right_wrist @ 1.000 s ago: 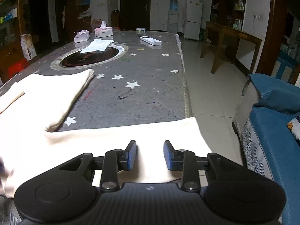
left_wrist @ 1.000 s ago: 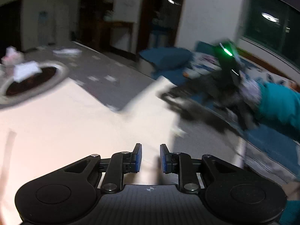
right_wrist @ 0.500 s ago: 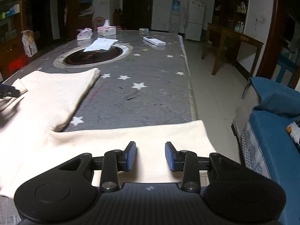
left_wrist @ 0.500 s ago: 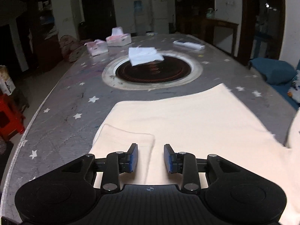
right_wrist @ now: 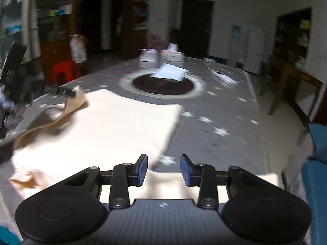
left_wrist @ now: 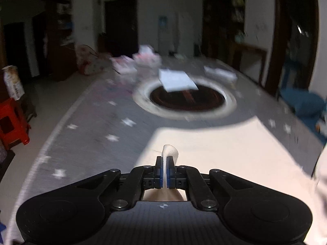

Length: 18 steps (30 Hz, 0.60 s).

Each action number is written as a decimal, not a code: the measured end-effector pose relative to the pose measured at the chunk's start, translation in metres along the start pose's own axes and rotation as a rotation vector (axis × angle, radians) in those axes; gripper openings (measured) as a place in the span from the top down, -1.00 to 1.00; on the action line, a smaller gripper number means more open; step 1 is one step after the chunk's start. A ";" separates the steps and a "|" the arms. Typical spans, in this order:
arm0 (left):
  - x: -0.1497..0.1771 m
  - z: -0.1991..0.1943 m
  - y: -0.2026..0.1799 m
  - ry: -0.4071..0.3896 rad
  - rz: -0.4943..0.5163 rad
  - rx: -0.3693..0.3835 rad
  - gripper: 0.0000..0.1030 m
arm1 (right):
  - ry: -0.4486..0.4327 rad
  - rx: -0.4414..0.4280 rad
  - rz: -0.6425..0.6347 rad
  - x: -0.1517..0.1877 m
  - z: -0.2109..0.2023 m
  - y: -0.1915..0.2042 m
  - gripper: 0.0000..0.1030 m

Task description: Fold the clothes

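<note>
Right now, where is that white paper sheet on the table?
The paper lies at the table's middle, overlapping the far rim of the dark round inset, beyond the cream garment. The right wrist view shows it there too.

- your surface is a grey table printed with white stars, with a dark round inset ringed in pale grey at its middle.
- a cream garment lies spread over the near part.
- a white sheet rests across the inset's far edge.
- two pinkish tissue boxes sit at the far end, blurred.
- a flat white item lies right of the inset.
</note>
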State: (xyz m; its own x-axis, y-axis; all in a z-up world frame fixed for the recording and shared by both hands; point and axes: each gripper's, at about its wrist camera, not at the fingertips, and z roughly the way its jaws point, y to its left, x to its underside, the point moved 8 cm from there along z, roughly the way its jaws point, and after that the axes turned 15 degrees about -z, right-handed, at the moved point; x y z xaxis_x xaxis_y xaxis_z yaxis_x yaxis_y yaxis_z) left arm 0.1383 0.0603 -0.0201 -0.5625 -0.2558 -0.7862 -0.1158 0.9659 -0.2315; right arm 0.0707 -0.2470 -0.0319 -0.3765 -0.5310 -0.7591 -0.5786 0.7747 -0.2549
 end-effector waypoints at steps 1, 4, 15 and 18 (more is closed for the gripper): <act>-0.006 -0.009 0.008 -0.019 -0.025 0.004 0.94 | -0.007 -0.023 -0.016 -0.005 0.000 0.009 0.33; -0.023 -0.037 0.034 -0.077 -0.099 0.014 0.94 | -0.026 -0.108 -0.059 -0.018 0.003 0.038 0.33; -0.016 -0.099 0.126 -0.146 -0.237 -0.037 0.94 | -0.061 -0.381 -0.220 -0.043 0.013 0.151 0.32; -0.006 -0.103 0.143 -0.134 -0.237 -0.062 0.94 | -0.052 -0.439 -0.250 -0.043 0.015 0.174 0.32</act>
State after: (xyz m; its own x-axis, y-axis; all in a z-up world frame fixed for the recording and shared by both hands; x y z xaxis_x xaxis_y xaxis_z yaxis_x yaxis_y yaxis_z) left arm 0.0410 0.2044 0.0108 -0.4011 -0.4734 -0.7842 -0.2833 0.8782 -0.3853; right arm -0.0033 -0.0839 -0.0522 -0.1573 -0.6550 -0.7391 -0.9004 0.4026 -0.1651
